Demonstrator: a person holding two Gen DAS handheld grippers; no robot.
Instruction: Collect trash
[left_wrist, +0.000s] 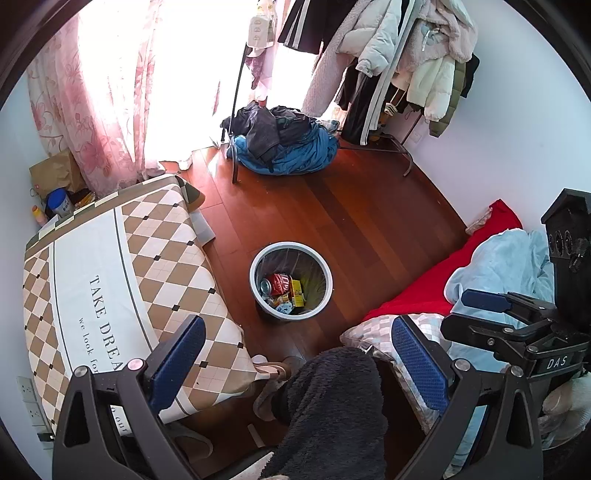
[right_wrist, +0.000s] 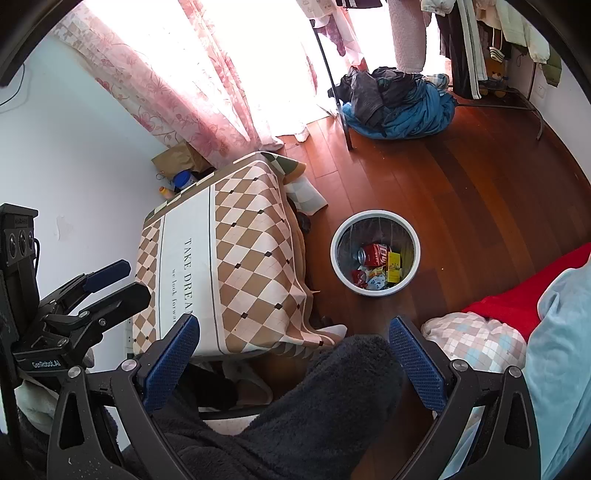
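Note:
A white-rimmed round trash bin (left_wrist: 258, 258) stands on the wooden floor; it also shows in the right wrist view (right_wrist: 338, 254). Inside lie a red soda can (left_wrist: 277, 283) (right_wrist: 375, 254), a yellow box (left_wrist: 296, 290) (right_wrist: 393, 263) and several wrappers. My left gripper (left_wrist: 299, 354) is open and empty, held high above the floor, near the bin. My right gripper (right_wrist: 295, 352) is open and empty too. The right gripper shows at the right edge of the left wrist view (left_wrist: 517, 314), and the left gripper at the left edge of the right wrist view (right_wrist: 110, 284).
A table with a checked cloth (left_wrist: 110, 280) (right_wrist: 221, 258) stands left of the bin. A bed with red and blue covers (left_wrist: 461, 273) (right_wrist: 535, 314) lies right. A clothes pile (left_wrist: 288, 144) (right_wrist: 399, 107) and a clothes rack (left_wrist: 388, 74) stand at the back. A dark fleece-clad leg (left_wrist: 332, 406) (right_wrist: 314, 406) is below.

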